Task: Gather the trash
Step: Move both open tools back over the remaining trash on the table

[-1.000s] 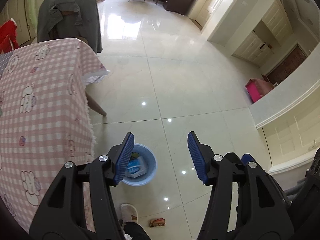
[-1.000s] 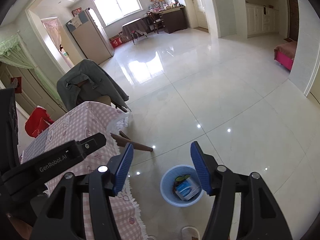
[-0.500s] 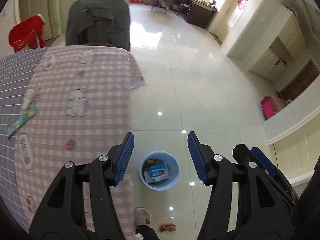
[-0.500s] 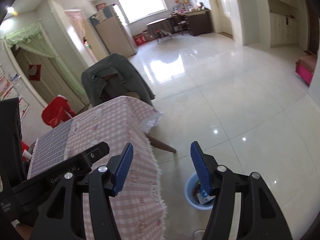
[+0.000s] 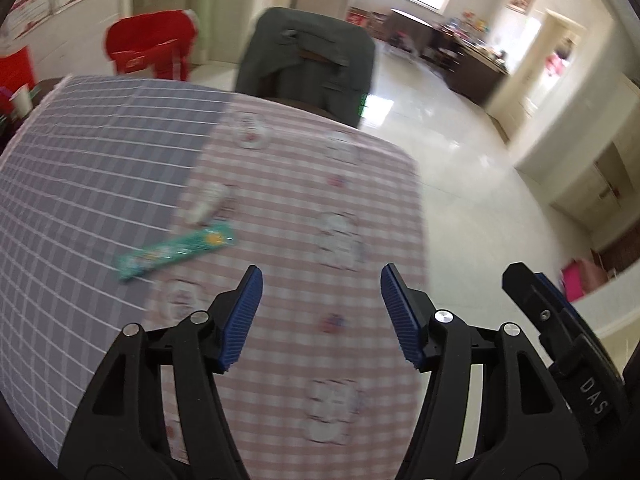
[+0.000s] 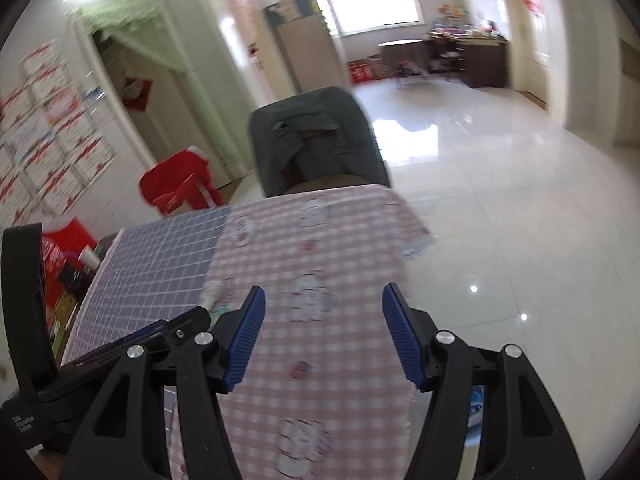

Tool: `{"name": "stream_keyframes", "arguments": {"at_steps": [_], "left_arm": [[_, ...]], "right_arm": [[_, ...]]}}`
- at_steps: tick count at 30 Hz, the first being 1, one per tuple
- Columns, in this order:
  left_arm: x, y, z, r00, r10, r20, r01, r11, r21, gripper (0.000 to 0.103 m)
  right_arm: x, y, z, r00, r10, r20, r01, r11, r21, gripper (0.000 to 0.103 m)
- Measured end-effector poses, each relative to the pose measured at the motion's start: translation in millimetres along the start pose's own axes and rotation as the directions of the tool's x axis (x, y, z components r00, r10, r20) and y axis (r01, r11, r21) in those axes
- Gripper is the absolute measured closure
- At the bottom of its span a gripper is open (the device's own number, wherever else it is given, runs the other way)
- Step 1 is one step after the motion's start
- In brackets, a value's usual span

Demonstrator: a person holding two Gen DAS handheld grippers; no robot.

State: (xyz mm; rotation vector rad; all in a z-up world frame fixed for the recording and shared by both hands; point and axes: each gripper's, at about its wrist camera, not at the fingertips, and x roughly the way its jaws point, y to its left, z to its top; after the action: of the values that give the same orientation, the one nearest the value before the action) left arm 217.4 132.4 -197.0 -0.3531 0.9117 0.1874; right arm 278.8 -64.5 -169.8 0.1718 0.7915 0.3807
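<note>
Green wrapper (image 5: 176, 254) on the tablecloth (image 5: 320, 200), up-left of the empty, just-widened left gripper (image 5: 321, 314).

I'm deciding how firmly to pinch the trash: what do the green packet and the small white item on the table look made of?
Green packet: apparently thin, flat printed plastic film with a slight sheen. Small white item: possibly crumpled paper or tissue; blur leaves it open.

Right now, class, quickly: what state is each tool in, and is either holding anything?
Left tool: open, jaws have just been opening, nothing between them.
Right tool: open, holding nothing.
</note>
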Motion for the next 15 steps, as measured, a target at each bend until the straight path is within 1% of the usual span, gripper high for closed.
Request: {"name": "stream_keyframes", "arguments": {"at_steps": [3,5,8,12,15], "left_arm": [[4.3,40.1,7.4,0.999,0.039,0.002,-0.039,0.998,-0.039,0.037],[10.3,65.2,12.4,0.998,0.056,-0.009,-0.056,0.997,-0.061,0.036],[21.1,99.4,16.9,0.996,0.085,-0.031,-0.087,0.993,-0.081,0.035],[41.2,129.8,18.7,0.991,0.113,-0.067,-0.118,0.99,-0.078,0.035],[55.2,142.9,20.4,0.992,0.101,-0.076,-0.107,0.991,-0.075,0.035]], "right_arm": [[26.3,32.7,0.7,0.999,0.041,-0.026,-0.043,0.996,-0.074,0.041],[44.5,50.3,-1.8,0.996,0.069,-0.059,-0.075,0.991,-0.115,0.041],[76.9,74.8,-11.2,0.989,0.089,-0.114,-0.109,0.978,-0.176,0.04],[119.9,99.6,-27.2,0.976,0.1,-0.193,-0.146,0.959,-0.242,0.04],[142.4,105.8,-36.2,0.97,0.1,-0.223,-0.156,0.955,-0.251,0.04]]}}
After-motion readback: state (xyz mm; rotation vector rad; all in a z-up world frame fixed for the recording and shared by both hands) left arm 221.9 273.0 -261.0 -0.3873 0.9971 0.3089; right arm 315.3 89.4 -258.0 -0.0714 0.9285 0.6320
